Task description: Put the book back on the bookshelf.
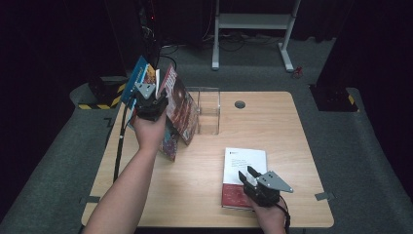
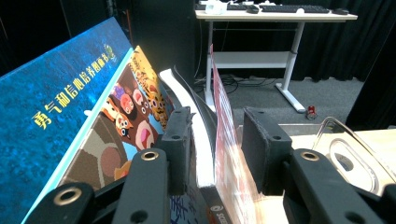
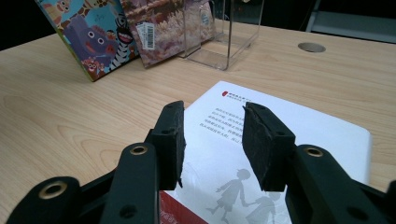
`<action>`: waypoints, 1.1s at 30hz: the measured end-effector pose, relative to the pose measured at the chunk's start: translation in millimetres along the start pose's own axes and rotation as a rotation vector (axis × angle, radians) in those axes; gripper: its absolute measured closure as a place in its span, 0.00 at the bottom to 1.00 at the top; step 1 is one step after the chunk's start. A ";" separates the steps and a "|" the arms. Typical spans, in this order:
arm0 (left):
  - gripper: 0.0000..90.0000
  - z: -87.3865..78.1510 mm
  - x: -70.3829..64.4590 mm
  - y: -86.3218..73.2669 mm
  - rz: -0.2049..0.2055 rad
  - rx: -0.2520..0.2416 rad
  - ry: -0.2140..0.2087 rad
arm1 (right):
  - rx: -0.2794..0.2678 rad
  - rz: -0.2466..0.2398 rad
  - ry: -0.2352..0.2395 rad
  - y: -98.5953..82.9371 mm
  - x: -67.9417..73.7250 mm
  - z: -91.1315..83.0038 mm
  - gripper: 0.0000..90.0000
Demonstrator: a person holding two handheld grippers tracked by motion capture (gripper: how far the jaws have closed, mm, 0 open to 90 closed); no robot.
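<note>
Left tool (image 1: 152, 100) is held up at the far-left part of the surface (image 1: 204, 195), among a row of leaning books (image 1: 178, 105). In the left gripper view the jaws straddle the top edges of a red book (image 2: 224, 121) and a white-edged book (image 2: 198, 140) — pads sit close on both sides, but contact cannot be told, so whether it is gripping them is unclear. A blue book (image 2: 51, 112) and a cartoon book (image 2: 130, 116) lean just left of the jaws, outside them.

A clear box (image 1: 207, 112) stands just right of the leaning books, close enough to crowd that side; its curved rim (image 2: 345, 140) is seen right of the left tool. The books lean away from it, toward the left edge.

Right tool (image 1: 251, 178) is low at the near-right of the surface, over a white book (image 1: 245, 165) lying flat, with a red band (image 1: 236, 195) at its near end. Jaws are parted and nothing is between them — released; the printed cover (image 3: 261, 140) is seen in the gap. Touching or just above the cover cannot be told.

A round hole (image 1: 239, 104) is seen in the surface, far right of the box, well apart from both tools. Bare wood lies between the leaning books and the white book. A desk frame (image 1: 253, 29) stands on the floor beyond.
</note>
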State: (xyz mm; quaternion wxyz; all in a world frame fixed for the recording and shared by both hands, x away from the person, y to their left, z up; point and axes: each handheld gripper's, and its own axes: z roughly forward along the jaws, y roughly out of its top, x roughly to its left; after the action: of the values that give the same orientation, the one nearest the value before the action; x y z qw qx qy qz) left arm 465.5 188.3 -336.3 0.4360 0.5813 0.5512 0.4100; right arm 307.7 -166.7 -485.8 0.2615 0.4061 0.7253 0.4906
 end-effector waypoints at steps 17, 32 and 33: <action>0.71 -2.2 2.2 6.2 0.009 0.000 -0.013 | 0.004 0.002 0.001 -0.2 0.2 0.1 0.66; 0.72 -5.3 0.2 11.1 0.015 -0.010 -0.034 | 0.004 -0.002 0.001 -0.4 0.0 0.4 0.66; 0.72 -5.4 -0.5 11.0 0.017 -0.009 -0.037 | 0.004 -0.001 0.000 -0.4 0.2 0.3 0.66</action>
State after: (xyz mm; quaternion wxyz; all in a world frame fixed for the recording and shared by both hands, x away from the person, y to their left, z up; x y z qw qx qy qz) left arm 463.4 188.0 -324.2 0.4451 0.5917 0.5361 0.4055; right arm 307.7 -166.5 -486.2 0.2608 0.4062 0.7265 0.4891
